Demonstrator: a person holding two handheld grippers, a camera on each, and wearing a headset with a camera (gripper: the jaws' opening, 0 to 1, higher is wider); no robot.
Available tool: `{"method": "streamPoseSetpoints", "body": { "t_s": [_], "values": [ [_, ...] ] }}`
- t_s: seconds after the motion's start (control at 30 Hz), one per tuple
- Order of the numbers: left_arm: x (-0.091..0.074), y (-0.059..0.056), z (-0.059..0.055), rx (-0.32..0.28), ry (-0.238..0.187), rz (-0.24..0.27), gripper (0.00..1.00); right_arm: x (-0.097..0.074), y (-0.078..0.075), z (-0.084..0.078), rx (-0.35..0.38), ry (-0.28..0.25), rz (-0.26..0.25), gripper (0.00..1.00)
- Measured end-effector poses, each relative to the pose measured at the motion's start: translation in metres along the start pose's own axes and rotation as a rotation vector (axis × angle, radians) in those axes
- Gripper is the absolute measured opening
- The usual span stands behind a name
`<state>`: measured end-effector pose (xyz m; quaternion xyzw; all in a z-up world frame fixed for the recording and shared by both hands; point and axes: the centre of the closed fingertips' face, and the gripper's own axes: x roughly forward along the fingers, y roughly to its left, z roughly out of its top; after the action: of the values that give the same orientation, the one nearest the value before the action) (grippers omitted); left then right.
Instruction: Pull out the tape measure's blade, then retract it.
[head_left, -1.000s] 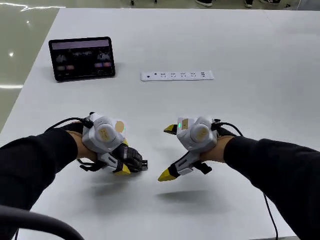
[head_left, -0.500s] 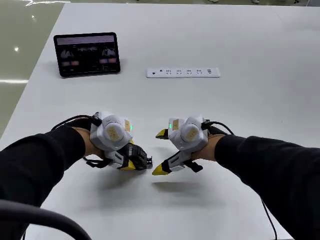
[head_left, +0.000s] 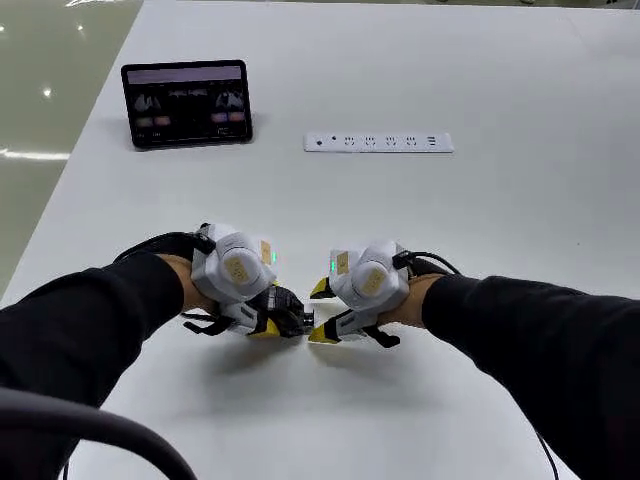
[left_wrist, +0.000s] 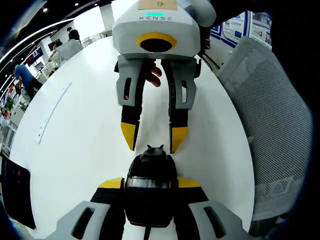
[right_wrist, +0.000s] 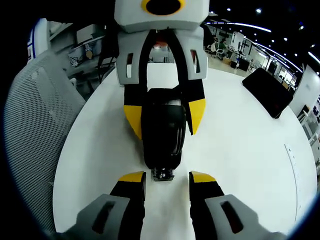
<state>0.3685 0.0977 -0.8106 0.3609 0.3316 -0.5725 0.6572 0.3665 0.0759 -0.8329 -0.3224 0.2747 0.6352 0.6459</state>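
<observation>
My left gripper (head_left: 272, 322) is shut on a black tape measure (head_left: 286, 312), holding it just above the white table (head_left: 450, 220). In the left gripper view the case (left_wrist: 150, 190) sits between the yellow-tipped jaws, its metal end hook (left_wrist: 155, 148) pointing forward. My right gripper (head_left: 321, 311) faces it nose to nose and stands open. Its jaws flank the hook (right_wrist: 162, 174) without touching it, and the right gripper (right_wrist: 167, 177) has the black case (right_wrist: 161, 135) straight ahead. The blade sits inside the case.
A dark tablet (head_left: 187, 103) stands at the far left of the table, and a white power strip (head_left: 378, 143) lies at the far middle. The table's left edge borders a shiny floor (head_left: 40, 120). A grey mesh chair (left_wrist: 270, 125) is close behind the person.
The two grippers have come together. The right gripper has moved left until its open jaws flank the tape's hook, and the left gripper has shifted a little right with the tape measure.
</observation>
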Motion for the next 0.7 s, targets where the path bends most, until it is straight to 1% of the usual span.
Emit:
{"method": "streamPoseSetpoints", "body": {
  "t_s": [0.03, 0.1, 0.13, 0.17, 0.23, 0.3, 0.33, 0.43, 0.7],
  "values": [
    [0.000, 0.000, 0.000, 0.003, 0.003, 0.000, 0.33, 0.001, 0.000, -0.001, -0.006, 0.009, -0.001, 0.28],
    [0.000, 0.000, 0.000, 0.006, 0.007, 0.001, 0.33, 0.002, -0.001, -0.002, -0.006, 0.010, -0.001, 0.23],
    [0.001, 0.000, 0.000, 0.005, 0.008, 0.001, 0.33, 0.003, 0.002, -0.001, 0.008, 0.007, 0.017, 0.21],
    [0.001, 0.000, 0.000, 0.004, 0.006, 0.001, 0.33, 0.004, 0.003, -0.001, 0.004, 0.008, 0.028, 0.20],
    [0.001, 0.000, 0.000, 0.004, 0.005, 0.000, 0.33, 0.007, 0.004, -0.001, 0.003, 0.013, 0.036, 0.18],
    [0.001, 0.000, 0.000, 0.004, 0.008, 0.000, 0.34, 0.009, 0.006, 0.000, -0.013, 0.021, 0.044, 0.13],
    [0.001, 0.001, 0.000, 0.006, 0.009, 0.000, 0.34, 0.010, 0.005, -0.002, -0.012, 0.033, 0.044, 0.13],
    [0.002, 0.000, 0.000, 0.009, 0.014, -0.001, 0.34, 0.011, 0.004, -0.003, 0.022, 0.031, 0.062, 0.11],
    [0.001, 0.000, -0.001, 0.006, 0.018, -0.002, 0.34, 0.010, 0.005, -0.004, 0.005, 0.046, 0.075, 0.09]
  ]
}}
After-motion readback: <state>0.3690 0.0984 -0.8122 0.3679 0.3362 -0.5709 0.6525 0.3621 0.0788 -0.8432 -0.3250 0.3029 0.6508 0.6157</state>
